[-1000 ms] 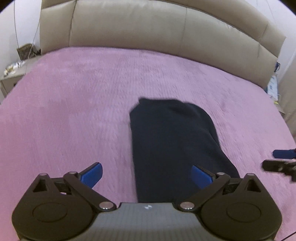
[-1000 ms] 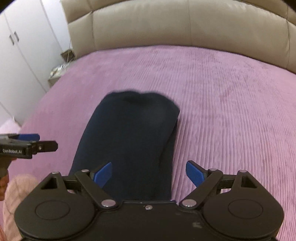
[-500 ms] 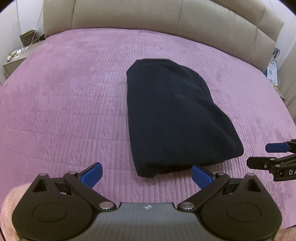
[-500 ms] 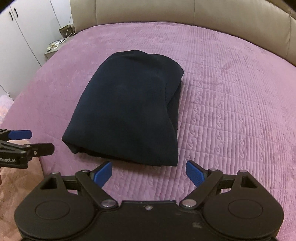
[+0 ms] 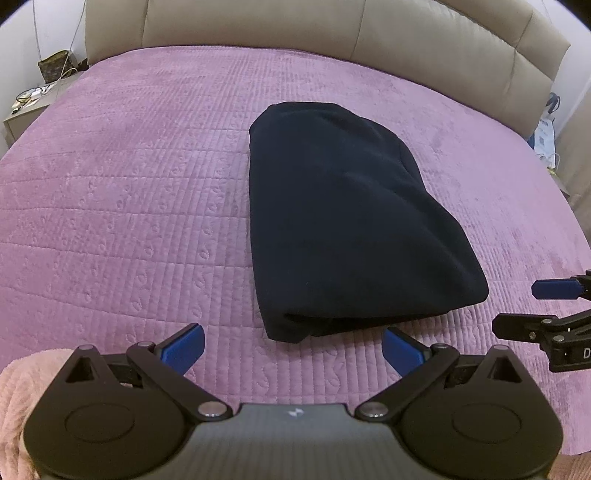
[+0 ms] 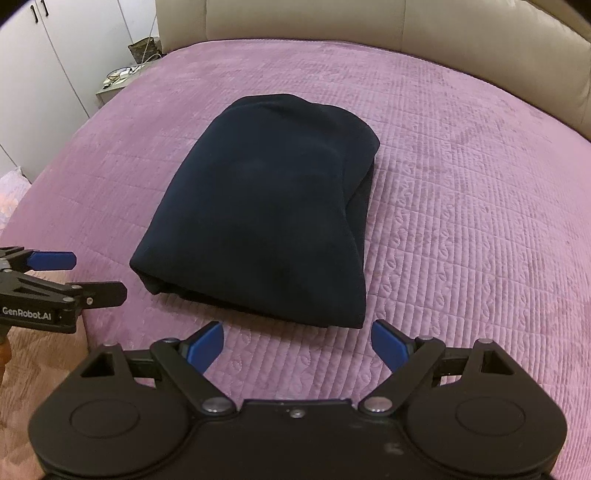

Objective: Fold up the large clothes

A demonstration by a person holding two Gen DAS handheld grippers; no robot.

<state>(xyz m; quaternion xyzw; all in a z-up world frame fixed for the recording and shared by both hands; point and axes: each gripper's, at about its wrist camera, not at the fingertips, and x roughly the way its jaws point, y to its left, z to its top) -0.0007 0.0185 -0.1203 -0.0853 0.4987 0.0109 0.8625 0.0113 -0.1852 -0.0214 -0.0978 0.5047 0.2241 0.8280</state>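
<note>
Cloth: dark navy, soft and thick. The big garment (image 5: 347,229) lies in a neat folded bundle with layers showing at its near edge.
Where it is: in the middle of the purple bedspread (image 5: 129,177), flat on the bed, with nothing holding it.
Left gripper (image 5: 293,345): its blue fingers are spread wide apart, with nothing between them. It hangs just in front of the bundle's near edge and does not touch it.
Right gripper (image 6: 297,341): also spread wide and empty, close to the near edge but not on it.
What changed: a moment ago both grippers were right over the cloth, and it filled the space between their fingers. Now both have pulled back toward the person, and the whole bundle shows.
What that means: I think the last fold is done and the cloth has been let go. The job looks nearly finished.
Behind: a tan padded headboard (image 5: 332,33) and a small bedside table (image 5: 26,110) with bits on it.
</note>
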